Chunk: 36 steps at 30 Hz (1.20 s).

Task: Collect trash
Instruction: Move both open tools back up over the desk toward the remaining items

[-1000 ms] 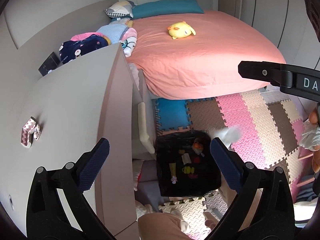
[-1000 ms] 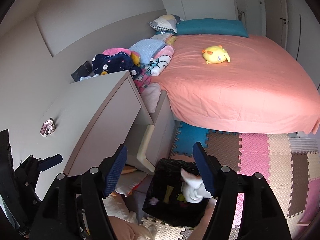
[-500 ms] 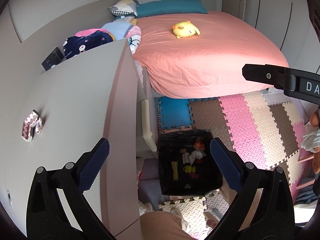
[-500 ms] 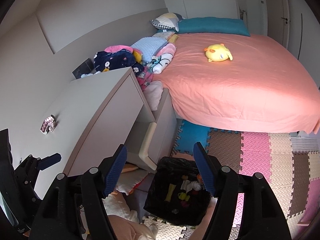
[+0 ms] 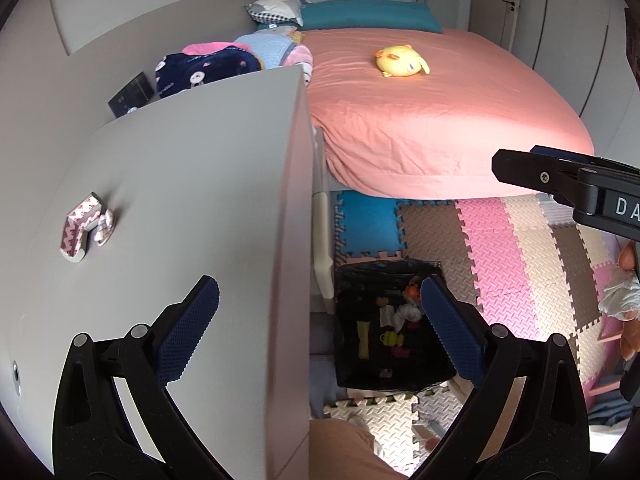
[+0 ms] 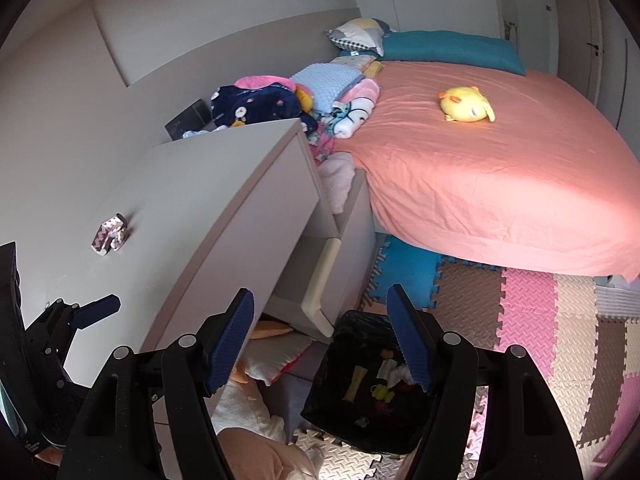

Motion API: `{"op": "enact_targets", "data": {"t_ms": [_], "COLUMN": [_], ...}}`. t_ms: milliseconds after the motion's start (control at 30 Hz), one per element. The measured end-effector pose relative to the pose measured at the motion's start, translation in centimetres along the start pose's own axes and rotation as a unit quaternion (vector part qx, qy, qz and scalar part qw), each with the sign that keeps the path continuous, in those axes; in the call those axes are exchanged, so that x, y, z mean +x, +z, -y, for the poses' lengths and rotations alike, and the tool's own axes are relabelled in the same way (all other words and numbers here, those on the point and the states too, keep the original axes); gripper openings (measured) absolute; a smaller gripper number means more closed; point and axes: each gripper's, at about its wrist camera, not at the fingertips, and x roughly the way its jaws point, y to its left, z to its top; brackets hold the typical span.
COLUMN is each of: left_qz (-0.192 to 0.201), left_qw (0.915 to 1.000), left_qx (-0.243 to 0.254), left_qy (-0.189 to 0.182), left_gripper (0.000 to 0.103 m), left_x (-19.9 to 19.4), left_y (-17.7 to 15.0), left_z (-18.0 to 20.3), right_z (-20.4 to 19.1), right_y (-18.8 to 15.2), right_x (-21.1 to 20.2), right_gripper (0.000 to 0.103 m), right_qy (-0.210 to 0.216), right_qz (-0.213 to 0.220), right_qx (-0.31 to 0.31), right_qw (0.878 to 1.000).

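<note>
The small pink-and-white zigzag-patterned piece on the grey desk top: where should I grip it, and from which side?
Take the small pink-and-white patterned piece across its two long patterned sides, coming down from above. It lies low on the grey desk top with open surface around it, apart from a small crumpled scrap that seems to touch one side. The left gripper, open and empty, looks closer.
</note>
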Motion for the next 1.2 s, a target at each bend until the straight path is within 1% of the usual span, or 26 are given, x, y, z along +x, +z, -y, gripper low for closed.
{"op": "enact_targets", "data": {"t_ms": [67,500,900,1033,1200], "left_qz": [-0.002,-0.004,-0.005,-0.002,0.013], "left_qw": [1.0,0.9988,0.9953,0.9926,0.9879], "left_qx": [-0.005,-0.042,-0.085,-0.113,-0.143], "left_qy": [0.008,0.024,0.047,0.043,0.059], "left_gripper": [0.098,0.098,0.098,0.098,0.098], "left_x": [0.1,0.0,-0.4,-0.5,-0.9], "left_y": [0.0,-0.8,-2.0,-2.3,-2.5], "left_z": [-1.0,-6.5,-12.6,-15.1,-17.9], "right_z": [-0.9,-6.1,-11.2,-12.6,-14.2], "right_y": [0.2,1.6,2.5,2.6,2.6], "right_x": [0.5,3.1,5.5,6.3,7.3], "right_gripper": [0.07,0.071,0.071,0.071,0.071], "right_qy": [0.005,0.024,0.047,0.052,0.055], "right_qz": [-0.001,-0.012,-0.019,-0.025,-0.031], "right_qx": [-0.006,-0.035,-0.061,-0.067,-0.078], "right_qw": [1.0,0.999,0.997,0.996,0.995]}}
